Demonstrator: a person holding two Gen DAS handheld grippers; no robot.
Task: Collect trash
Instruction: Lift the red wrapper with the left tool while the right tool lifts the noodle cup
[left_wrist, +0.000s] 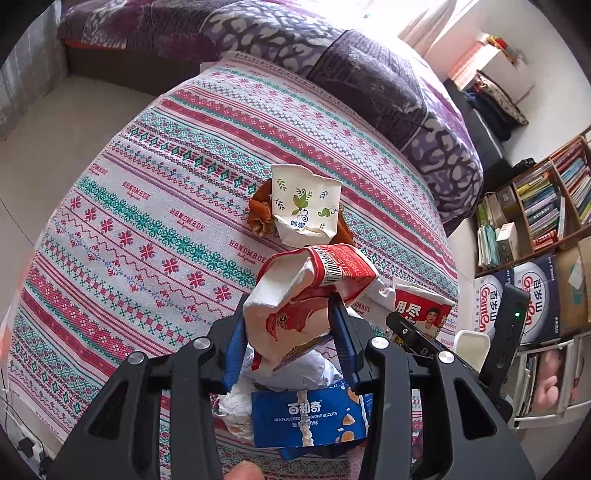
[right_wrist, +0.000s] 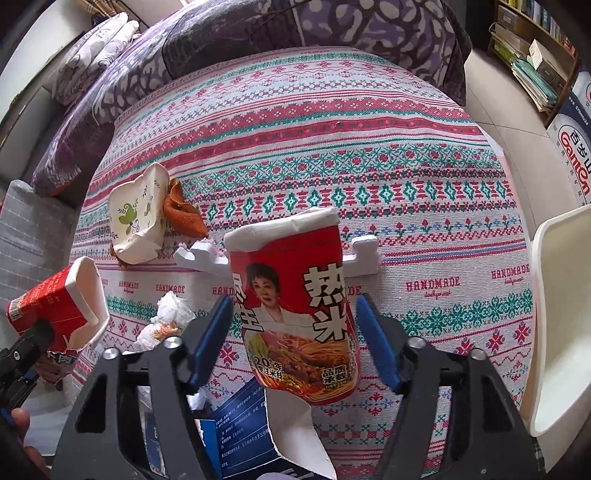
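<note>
Left gripper (left_wrist: 286, 347): jaws clamped on a crushed red-and-white carton (left_wrist: 295, 299), held above the patterned tablecloth (left_wrist: 147, 206). Far left, a flattened floral paper cup (right_wrist: 138, 221) lies beside orange peel (right_wrist: 183, 212). Right gripper (right_wrist: 291, 343): jaws apart, flanking a red noodle cup (right_wrist: 295, 306) without touching it.

This is a bedroom in a home. A bed with a purple quilt (left_wrist: 369, 81) stands behind a table with a patterned cloth (left_wrist: 155, 206), and a bookshelf (left_wrist: 546, 199) full of books is nearby.
</note>
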